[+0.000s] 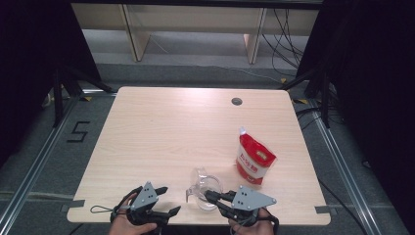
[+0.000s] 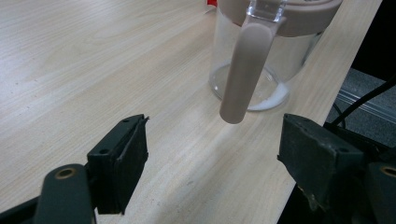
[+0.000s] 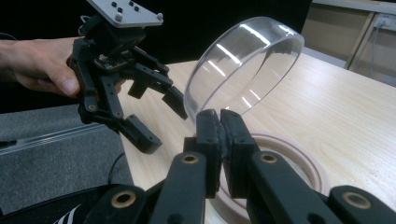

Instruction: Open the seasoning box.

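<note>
A clear jar point(image 1: 205, 192) with a beige rim ring point(image 3: 292, 161) stands near the table's front edge, a little white powder point(image 2: 276, 99) on its bottom. Its clear round lid point(image 3: 243, 65) is tipped up on edge. My right gripper point(image 3: 219, 128) is shut on the lower edge of that lid and reaches it from the front right point(image 1: 209, 195). The beige handle point(image 2: 243, 70) hangs down the jar's side towards my left gripper point(image 2: 219, 151), which stands open a short way off, nothing between its pads. In the high view the left gripper point(image 1: 168, 199) lies left of the jar.
A red and white pouch point(image 1: 254, 159) stands upright just behind and right of the jar. The wooden table point(image 1: 166, 132) has a round cable hole point(image 1: 237, 101) at the back. Its front edge runs right under both hands; dark floor lies below.
</note>
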A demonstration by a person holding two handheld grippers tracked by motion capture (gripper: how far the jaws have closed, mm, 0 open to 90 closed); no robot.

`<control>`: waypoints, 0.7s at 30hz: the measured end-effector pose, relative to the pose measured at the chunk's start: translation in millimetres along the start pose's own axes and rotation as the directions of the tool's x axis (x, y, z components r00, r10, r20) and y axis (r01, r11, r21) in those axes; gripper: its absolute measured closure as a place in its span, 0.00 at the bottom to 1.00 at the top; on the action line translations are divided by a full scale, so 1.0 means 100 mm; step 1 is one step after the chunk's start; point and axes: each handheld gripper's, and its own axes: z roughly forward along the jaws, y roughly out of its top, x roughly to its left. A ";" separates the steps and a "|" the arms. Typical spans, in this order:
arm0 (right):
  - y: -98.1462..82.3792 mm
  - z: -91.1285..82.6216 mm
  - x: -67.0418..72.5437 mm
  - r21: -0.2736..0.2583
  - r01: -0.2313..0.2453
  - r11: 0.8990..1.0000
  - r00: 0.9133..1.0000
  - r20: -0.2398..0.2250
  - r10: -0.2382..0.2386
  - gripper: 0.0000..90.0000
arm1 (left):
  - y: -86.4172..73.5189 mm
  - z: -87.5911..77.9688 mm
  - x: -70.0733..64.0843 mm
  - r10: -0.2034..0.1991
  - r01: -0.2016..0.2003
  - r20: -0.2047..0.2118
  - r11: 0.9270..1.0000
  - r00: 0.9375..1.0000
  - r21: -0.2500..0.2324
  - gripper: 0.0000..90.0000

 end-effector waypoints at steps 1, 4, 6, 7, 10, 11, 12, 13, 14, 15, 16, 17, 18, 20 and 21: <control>0.00 0.00 0.00 0.000 0.000 1.000 1.000 0.000 0.000 0.97 | 0.00 0.00 0.00 0.000 0.000 0.000 1.000 1.000 0.000 0.26; 0.00 0.02 0.02 0.012 -0.013 1.000 1.000 -0.002 0.013 0.97 | 0.00 0.00 0.00 0.000 0.000 0.003 1.000 1.000 -0.002 0.26; 0.00 0.03 0.04 0.005 -0.023 1.000 1.000 -0.006 0.023 0.97 | 0.00 0.00 0.00 -0.004 0.004 0.006 1.000 1.000 0.001 0.26; 0.01 0.03 0.04 0.010 -0.022 1.000 1.000 -0.011 0.022 0.97 | 0.00 0.00 0.00 -0.004 0.004 0.006 1.000 1.000 0.001 0.26; 0.01 0.04 0.04 0.010 -0.011 1.000 0.999 -0.033 0.011 0.96 | 0.00 0.01 0.00 -0.005 0.005 0.010 1.000 1.000 0.000 0.26; 0.01 0.04 0.04 0.017 -0.008 1.000 0.999 -0.033 0.008 0.96 | 0.00 0.01 -0.01 -0.003 0.003 0.006 1.000 1.000 0.003 0.26; 0.00 0.05 0.03 0.009 -0.008 1.000 0.999 -0.040 0.008 0.96 | 0.00 0.00 -0.01 -0.003 0.003 0.007 1.000 1.000 0.001 0.26; 0.00 0.04 0.04 0.013 -0.014 1.000 0.999 -0.032 0.015 0.96 | 0.00 0.00 -0.01 -0.003 0.003 0.007 1.000 1.000 0.001 0.26; 0.00 0.04 0.05 0.019 -0.022 1.000 0.999 -0.032 0.023 0.96 | 0.00 0.00 -0.01 -0.004 0.004 0.006 1.000 1.000 0.000 0.26; 0.00 0.05 0.04 0.018 -0.012 1.000 0.999 -0.034 0.013 0.96 | 0.00 0.00 0.00 -0.003 0.003 0.006 1.000 1.000 0.001 0.26; 0.00 0.05 0.07 0.011 -0.036 0.999 0.999 -0.035 0.036 0.96 | 0.00 0.00 0.00 -0.003 0.003 0.006 1.000 1.000 0.003 0.26; 0.00 0.05 0.06 0.020 -0.010 1.000 1.000 -0.027 0.010 0.96 | 0.00 0.01 0.00 -0.003 0.003 0.009 1.000 1.000 0.001 0.26; 0.00 0.07 0.07 0.005 -0.019 1.000 0.999 -0.027 0.019 0.96 | 0.00 0.01 0.00 -0.005 0.005 0.011 1.000 1.000 -0.001 0.26; 0.00 0.07 0.08 0.008 -0.015 1.000 0.999 -0.032 0.015 0.96 | 0.00 0.01 0.00 -0.004 0.004 0.011 1.000 1.000 -0.003 0.26; 0.00 0.07 0.07 0.020 -0.010 1.000 0.998 -0.055 0.011 0.96 | 0.00 0.01 0.00 -0.003 0.003 0.008 1.000 1.000 0.001 0.26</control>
